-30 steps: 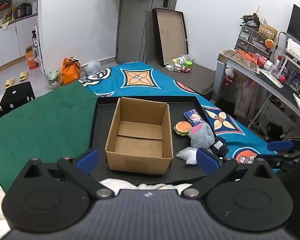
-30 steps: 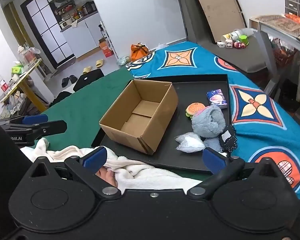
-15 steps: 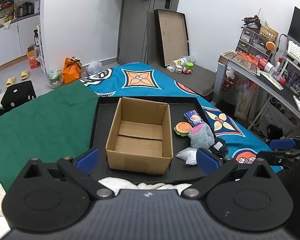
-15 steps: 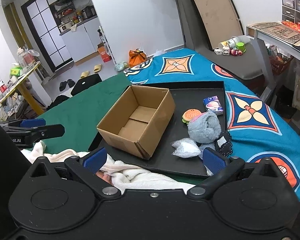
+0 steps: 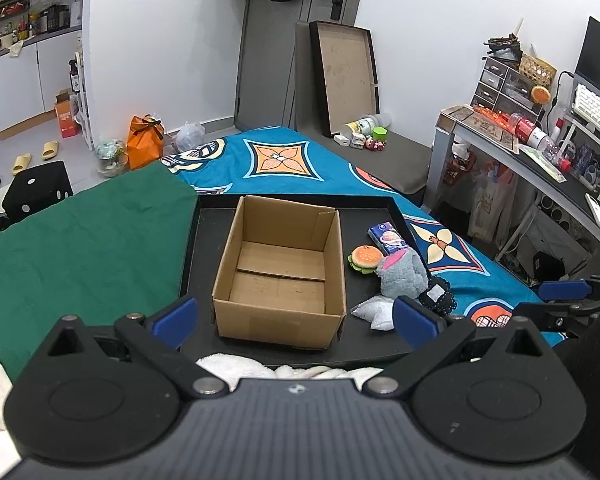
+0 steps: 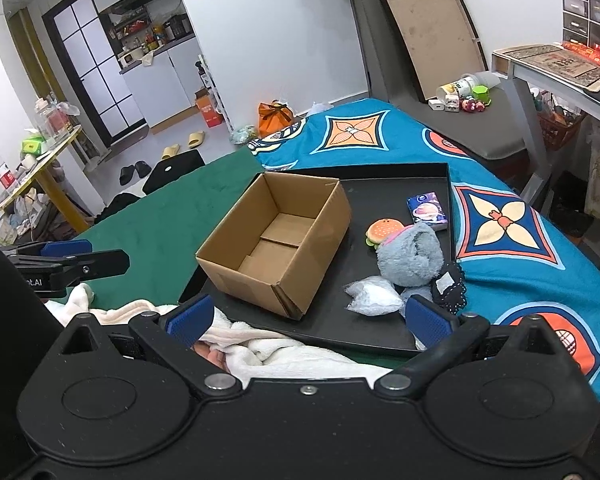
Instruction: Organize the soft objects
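Note:
An empty open cardboard box [image 5: 280,268] [image 6: 276,240] stands on a black tray [image 5: 208,232] [image 6: 400,184]. Right of it lie a grey plush toy [image 5: 404,276] [image 6: 414,256], a burger toy [image 5: 365,258] [image 6: 384,230], a blue packet [image 5: 388,236] [image 6: 427,210], a clear white bag [image 5: 374,312] [image 6: 372,296] and a black lace pouch [image 5: 436,296] [image 6: 448,286]. My left gripper [image 5: 296,320] is open, held in front of the box. My right gripper [image 6: 308,316] is open, held near the tray's front edge. A white towel [image 5: 284,370] [image 6: 276,352] lies under both.
The tray rests on a green cloth [image 5: 84,240] and a blue patterned blanket [image 5: 284,160]. A desk [image 5: 540,152] with clutter stands at the right. A framed board [image 5: 344,76] leans on the far wall. Bags and slippers lie on the floor at the left.
Both grippers have drawn back and risen slightly, so the box and toys sit a little further off. Both stay open. Nothing on the tray has moved.

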The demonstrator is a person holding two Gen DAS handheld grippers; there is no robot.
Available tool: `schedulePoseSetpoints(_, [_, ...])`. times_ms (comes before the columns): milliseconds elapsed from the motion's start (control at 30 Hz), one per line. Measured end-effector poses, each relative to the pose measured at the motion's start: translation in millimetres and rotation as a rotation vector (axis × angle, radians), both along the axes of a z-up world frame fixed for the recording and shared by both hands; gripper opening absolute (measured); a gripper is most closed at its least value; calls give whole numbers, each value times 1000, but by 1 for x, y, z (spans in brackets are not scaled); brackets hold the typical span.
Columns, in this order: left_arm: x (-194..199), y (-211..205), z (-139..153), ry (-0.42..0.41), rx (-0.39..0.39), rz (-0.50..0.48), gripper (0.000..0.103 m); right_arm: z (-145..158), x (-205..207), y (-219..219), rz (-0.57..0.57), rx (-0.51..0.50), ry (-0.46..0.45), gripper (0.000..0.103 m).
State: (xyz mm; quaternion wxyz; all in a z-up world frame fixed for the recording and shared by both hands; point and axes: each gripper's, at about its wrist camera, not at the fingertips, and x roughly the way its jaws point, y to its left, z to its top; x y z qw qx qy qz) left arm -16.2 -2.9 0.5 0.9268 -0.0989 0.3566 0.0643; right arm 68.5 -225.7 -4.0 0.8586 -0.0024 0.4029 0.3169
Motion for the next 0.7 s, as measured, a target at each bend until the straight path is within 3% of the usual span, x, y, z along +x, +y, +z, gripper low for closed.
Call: schedulePoseSetpoints(700, [-6, 1, 5, -11, 5, 13, 103, 4, -3, 5, 9, 10, -13, 103])
